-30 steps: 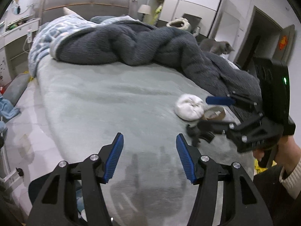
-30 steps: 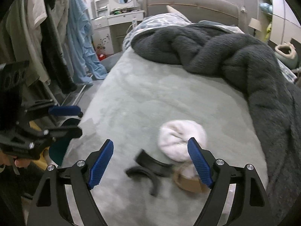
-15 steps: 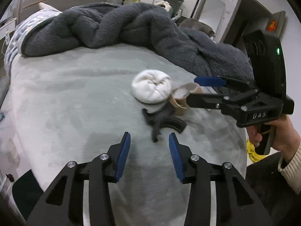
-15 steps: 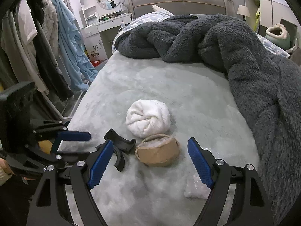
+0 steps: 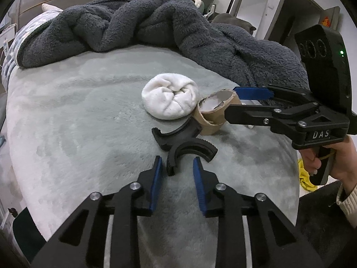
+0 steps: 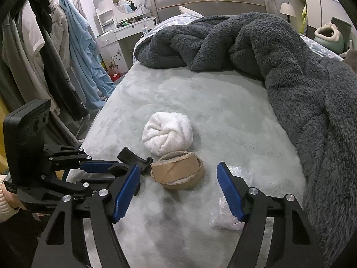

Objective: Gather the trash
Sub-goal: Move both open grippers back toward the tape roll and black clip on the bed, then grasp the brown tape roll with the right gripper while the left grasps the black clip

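Trash on the bed (image 6: 223, 102) counts 5 pieces: 2 black curved plastic pieces (image 5: 191, 149), 1 white rolled cloth ball (image 5: 170, 99), 1 brown cardboard ring (image 6: 177, 173) and 1 clear crinkled plastic wrapper (image 6: 225, 214). The pieces are rigid half-round clips, overlapping each other beside the ring. The ball is soft and looped like towelling, folded into itself, and touches the ring. The ring is squashed, its edges torn, its inside pale. The bed cover is pale grey-green plush; 1 dark grey fleece blanket (image 6: 290, 55) lies heaped across the far side.

2 tools are in view. The left tool (image 5: 175, 167) has its jaws apart after just narrowing, the blue ribbed pads either side of the near end of 1 black piece, not visibly pressing it. The right tool (image 6: 178, 192) has also just been narrowing but stands wide apart, around the cardboard ring without touching it.

The wrapper is partly hidden behind the right tool's right finger. In the right wrist view the left tool covers most of the black pieces. A hand (image 5: 341, 158) grips the right tool's handle, cut off by the frame edge.
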### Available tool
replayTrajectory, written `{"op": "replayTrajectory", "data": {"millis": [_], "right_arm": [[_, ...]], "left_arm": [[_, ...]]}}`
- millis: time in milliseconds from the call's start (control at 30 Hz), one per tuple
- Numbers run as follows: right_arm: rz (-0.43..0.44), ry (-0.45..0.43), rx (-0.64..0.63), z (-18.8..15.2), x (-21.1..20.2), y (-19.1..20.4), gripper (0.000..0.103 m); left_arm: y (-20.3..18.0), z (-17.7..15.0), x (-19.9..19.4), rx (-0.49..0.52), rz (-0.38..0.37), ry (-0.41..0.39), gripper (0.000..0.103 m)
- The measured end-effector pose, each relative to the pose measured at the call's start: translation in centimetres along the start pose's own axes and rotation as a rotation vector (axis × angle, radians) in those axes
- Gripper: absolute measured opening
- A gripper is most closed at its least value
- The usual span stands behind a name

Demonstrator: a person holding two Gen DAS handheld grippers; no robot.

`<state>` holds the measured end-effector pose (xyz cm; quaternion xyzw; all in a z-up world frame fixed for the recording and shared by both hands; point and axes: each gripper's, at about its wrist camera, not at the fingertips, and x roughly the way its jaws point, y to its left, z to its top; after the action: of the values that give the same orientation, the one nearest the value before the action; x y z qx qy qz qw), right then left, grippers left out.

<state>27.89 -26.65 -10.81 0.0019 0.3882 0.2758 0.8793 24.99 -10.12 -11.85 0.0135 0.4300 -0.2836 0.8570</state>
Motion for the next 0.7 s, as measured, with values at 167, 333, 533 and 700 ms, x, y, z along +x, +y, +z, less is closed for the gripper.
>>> {"op": "replayTrajectory", "data": {"millis": [167, 333, 533, 700], "right_arm": [[0.001, 0.008, -0.001, -0.1, 0.1, 0.0, 0.070], [0.004, 0.007, -0.001, 0.5, 0.2, 0.4, 0.068], [-0.025, 0.041, -0.004, 0.6, 1.3, 0.4, 0.049], [-0.032, 0.030, -0.005, 1.0, 1.1, 0.5, 0.046]], "left_arm": [[0.1, 0.0, 0.1, -0.003, 0.008, -0.001, 0.018], [0.1, -0.1, -0.3, 0.009, -0.005, -0.003, 0.011], [-0.3, -0.2, -0.8, 0.028, -0.019, -0.010, 0.008], [-0.2, -0.2, -1.3, 0.030, -0.027, -0.019, 0.008]]}}
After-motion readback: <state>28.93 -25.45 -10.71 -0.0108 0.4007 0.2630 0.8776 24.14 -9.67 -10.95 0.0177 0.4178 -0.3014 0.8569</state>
